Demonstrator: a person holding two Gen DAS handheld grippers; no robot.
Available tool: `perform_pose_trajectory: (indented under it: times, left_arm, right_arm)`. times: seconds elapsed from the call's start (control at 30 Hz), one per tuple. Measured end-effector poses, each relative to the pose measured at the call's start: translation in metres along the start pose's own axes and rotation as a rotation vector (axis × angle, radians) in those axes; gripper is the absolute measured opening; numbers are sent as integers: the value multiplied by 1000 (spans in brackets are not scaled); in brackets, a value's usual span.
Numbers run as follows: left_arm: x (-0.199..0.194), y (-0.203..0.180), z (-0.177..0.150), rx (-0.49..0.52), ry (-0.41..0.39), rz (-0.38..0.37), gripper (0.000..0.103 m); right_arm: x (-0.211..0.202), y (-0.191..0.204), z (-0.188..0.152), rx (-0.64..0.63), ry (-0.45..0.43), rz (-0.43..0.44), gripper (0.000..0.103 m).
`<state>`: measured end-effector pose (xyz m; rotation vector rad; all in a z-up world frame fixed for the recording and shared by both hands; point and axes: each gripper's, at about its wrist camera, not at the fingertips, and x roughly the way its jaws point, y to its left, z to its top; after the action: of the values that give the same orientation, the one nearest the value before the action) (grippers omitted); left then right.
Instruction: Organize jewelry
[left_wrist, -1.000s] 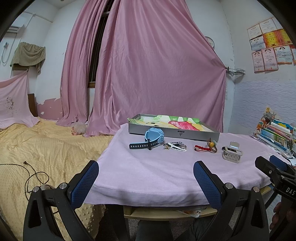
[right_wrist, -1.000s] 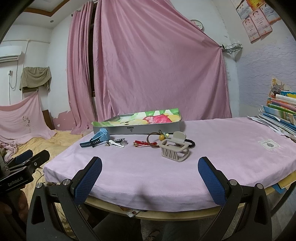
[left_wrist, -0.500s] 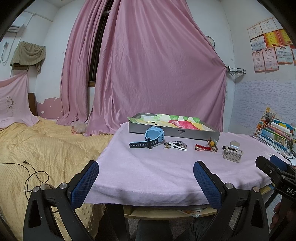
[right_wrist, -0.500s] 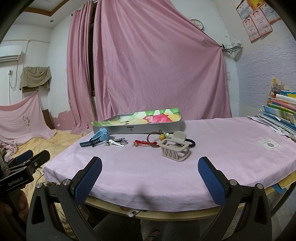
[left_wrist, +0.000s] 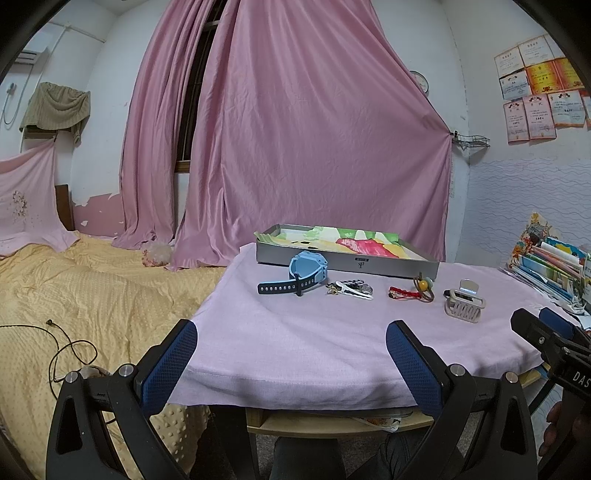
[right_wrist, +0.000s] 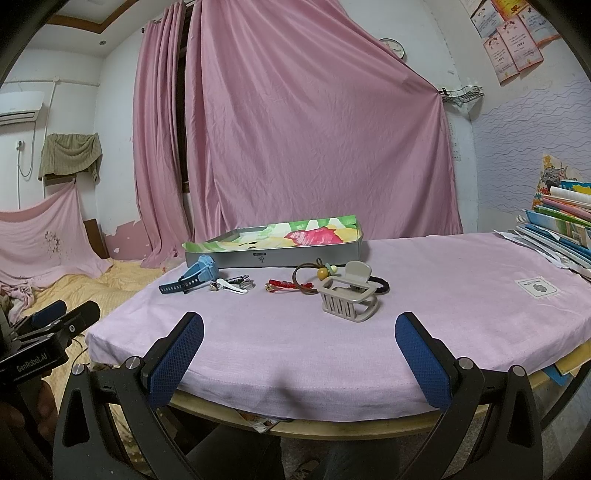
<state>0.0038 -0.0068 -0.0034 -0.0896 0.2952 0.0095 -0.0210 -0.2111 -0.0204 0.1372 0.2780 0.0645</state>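
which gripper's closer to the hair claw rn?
Right. The right gripper hangs open at the table's near edge, just left of the hair claw. The left gripper, also open, sits further left, nearer the watch.

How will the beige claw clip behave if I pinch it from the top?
The claw clip looks like rigid, light plastic, so it probably won't flop. Resting on open teeth, it may tip or skid on the cloth. Squeezing its raised tab would likely spring it open.

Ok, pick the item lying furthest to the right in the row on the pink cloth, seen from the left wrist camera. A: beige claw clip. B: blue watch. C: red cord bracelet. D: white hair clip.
A: the beige claw clip ends the row, right of the red cord bracelet, white hair clip and blue watch.
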Motion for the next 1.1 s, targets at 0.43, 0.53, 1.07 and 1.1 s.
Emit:
perform_pose_trajectory:
  times: [0.43, 0.53, 1.07, 1.1]
  left_arm:
    - [0, 1, 0, -1, 1, 0, 103]
    - [0, 1, 0, -1, 2, 0, 103]
    - [4, -1, -4, -1, 3, 4, 103]
    - [4, 0, -5, -1, 4, 5, 103]
  right_arm:
    - [0, 0, 0, 1, 0, 0, 102]
    - [0, 0, 0, 1, 0, 1, 102]
    - [0, 0, 0, 1, 0, 1, 102]
    - [0, 0, 0, 1, 0, 1, 102]
